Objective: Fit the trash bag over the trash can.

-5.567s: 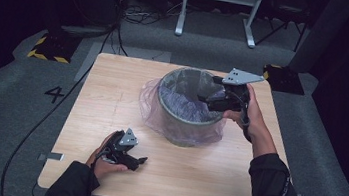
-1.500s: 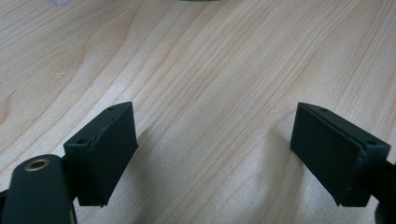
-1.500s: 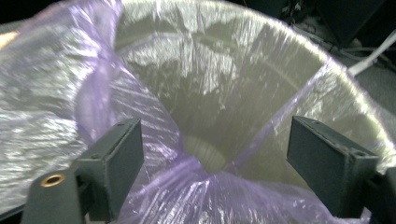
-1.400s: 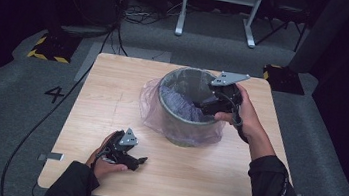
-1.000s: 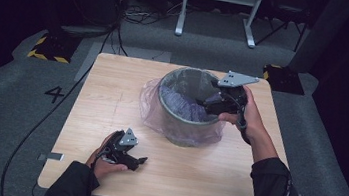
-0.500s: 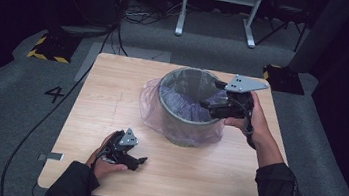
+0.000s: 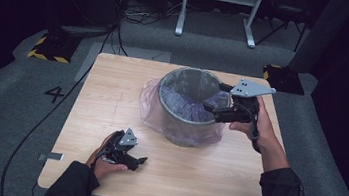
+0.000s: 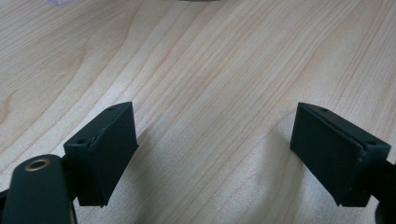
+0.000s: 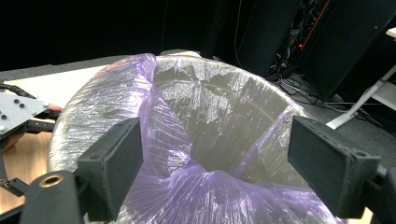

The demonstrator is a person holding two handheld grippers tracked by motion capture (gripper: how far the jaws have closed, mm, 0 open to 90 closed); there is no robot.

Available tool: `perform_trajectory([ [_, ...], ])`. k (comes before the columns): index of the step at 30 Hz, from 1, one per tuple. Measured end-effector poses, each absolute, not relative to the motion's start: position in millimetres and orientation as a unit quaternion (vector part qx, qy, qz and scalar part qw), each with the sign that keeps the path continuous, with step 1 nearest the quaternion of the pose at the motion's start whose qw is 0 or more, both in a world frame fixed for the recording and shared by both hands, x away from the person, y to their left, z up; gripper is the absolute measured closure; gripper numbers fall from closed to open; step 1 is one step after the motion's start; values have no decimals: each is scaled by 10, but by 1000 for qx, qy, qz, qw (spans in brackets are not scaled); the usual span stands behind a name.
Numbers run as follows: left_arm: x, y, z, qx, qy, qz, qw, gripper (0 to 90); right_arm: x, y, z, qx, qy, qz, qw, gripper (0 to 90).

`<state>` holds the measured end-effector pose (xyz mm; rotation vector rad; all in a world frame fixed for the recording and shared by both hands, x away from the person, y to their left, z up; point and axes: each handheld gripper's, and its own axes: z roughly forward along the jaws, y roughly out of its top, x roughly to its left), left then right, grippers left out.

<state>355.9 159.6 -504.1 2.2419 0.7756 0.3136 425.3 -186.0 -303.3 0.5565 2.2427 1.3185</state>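
standing on the far right half of the pale wooden table (image 7: 92,98) is one round grey bin (image 7: 189,107), a cylinder with a thin rim, lined with one purple plastic bag (image 7: 184,104) that is translucent, crinkled and glossy; its loose skirt spills over the rim and pools on the wood around the base. two grippers are in use, each with two flat black block-shaped jaws. the right gripper (image 7: 216,108) reaches over the bin's right rim, its grey three-cornered plate on top, and its jaws stand wide apart with the folded bag film between and below them, gripping nothing. the left gripper (image 7: 137,160) rests low on the near left of the table, well apart from the bin, its jaws also spread wide over bare, finely grained wood.
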Motion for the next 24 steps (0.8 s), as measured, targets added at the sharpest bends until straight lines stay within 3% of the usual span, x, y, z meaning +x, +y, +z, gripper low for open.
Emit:
perform_trajectory([
  [24, 3559, 1596, -5041, 872, 302, 122, 366, 141, 4027, -2021, -3043, 183, 832, 461, 247, 171],
])
